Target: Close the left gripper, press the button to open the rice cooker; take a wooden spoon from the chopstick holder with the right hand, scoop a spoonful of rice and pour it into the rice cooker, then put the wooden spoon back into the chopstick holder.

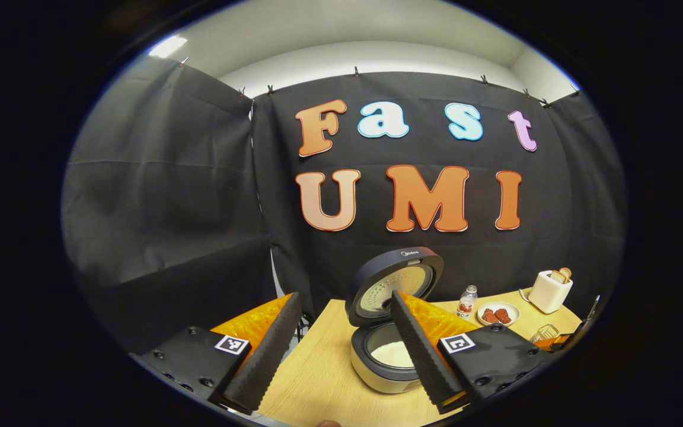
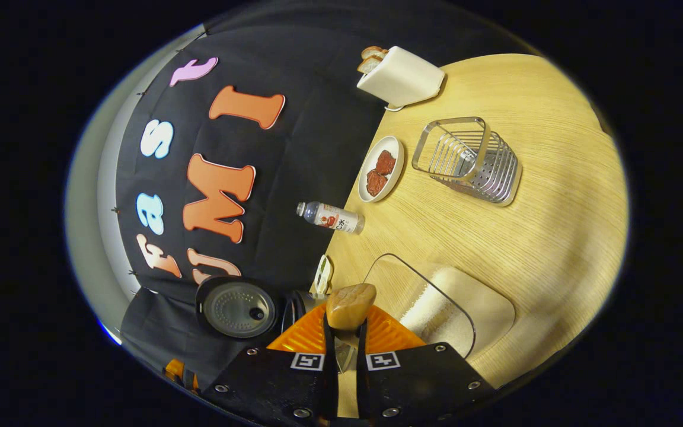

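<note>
The rice cooker (image 1: 386, 367) stands open on the wooden table, its lid (image 1: 395, 279) raised and white rice in its pot. My left gripper (image 1: 344, 296) is open and holds nothing, hanging just in front of the cooker. In the right gripper view, which is rolled sideways, my right gripper (image 2: 346, 333) is shut on the handle of a wooden spoon (image 2: 350, 305). The spoon's bowl sticks out past the fingertips, between the cooker lid (image 2: 238, 308) and a clear container of rice (image 2: 436, 311). The wire chopstick holder (image 2: 469, 160) stands farther off on the table.
A plate of red pieces (image 2: 382, 169), a small bottle (image 2: 329, 216) and a white toaster with bread (image 2: 401, 77) line the table's back edge by the black cloth. These also show in the left gripper view: bottle (image 1: 467, 301), plate (image 1: 498, 314), toaster (image 1: 549, 290).
</note>
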{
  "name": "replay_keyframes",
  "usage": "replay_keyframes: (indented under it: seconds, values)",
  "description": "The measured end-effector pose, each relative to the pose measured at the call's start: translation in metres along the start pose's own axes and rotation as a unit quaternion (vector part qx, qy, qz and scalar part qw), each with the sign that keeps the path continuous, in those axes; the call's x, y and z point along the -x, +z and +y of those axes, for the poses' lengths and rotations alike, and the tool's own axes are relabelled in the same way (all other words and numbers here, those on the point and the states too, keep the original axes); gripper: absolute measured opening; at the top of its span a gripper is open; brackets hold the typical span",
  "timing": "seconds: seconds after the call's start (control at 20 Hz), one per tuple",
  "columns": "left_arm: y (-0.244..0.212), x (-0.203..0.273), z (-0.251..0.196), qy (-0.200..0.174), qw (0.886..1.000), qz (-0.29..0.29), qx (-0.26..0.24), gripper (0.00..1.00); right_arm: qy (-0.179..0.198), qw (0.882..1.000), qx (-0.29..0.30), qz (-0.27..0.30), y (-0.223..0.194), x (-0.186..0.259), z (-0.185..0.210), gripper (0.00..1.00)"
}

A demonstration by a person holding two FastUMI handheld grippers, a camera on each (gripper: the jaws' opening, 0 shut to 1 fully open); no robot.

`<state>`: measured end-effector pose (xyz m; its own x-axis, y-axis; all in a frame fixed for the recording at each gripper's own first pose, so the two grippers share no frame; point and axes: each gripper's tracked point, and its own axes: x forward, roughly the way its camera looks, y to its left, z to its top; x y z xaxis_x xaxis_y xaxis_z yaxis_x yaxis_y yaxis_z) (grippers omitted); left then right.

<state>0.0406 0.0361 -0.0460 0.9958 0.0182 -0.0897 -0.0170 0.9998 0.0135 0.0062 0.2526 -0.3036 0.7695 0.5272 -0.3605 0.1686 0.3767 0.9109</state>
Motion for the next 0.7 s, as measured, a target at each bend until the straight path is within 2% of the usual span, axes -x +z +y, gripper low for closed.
replay_keyframes:
  seconds: [0.05,0.1,0.35,0.6,0.65,0.7]
  values:
    - [0.0,0.0,0.001,0.001,1.0,-0.001,-0.001,1.0,0.0,1.0,-0.004,-0.003,0.004,0.003,0.002,0.07]
    - [0.001,-0.001,0.0,0.001,1.0,-0.001,-0.001,1.0,0.002,1.0,-0.009,-0.005,0.009,0.005,0.005,0.11]
    - [0.005,-0.001,-0.003,-0.001,1.0,-0.007,0.001,1.0,0.009,0.999,-0.049,-0.014,0.025,0.019,0.024,0.12]
    - [0.011,-0.001,-0.008,-0.007,1.0,-0.017,0.001,1.0,0.019,0.997,-0.065,-0.022,0.04,0.027,0.041,0.11]
    - [0.011,-0.001,-0.01,-0.009,1.0,-0.019,0.002,1.0,0.021,0.997,-0.071,-0.025,0.043,0.028,0.046,0.07]
    - [0.01,-0.003,-0.011,-0.01,1.0,-0.02,0.003,1.0,0.024,0.997,-0.075,-0.026,0.045,0.028,0.05,0.11]
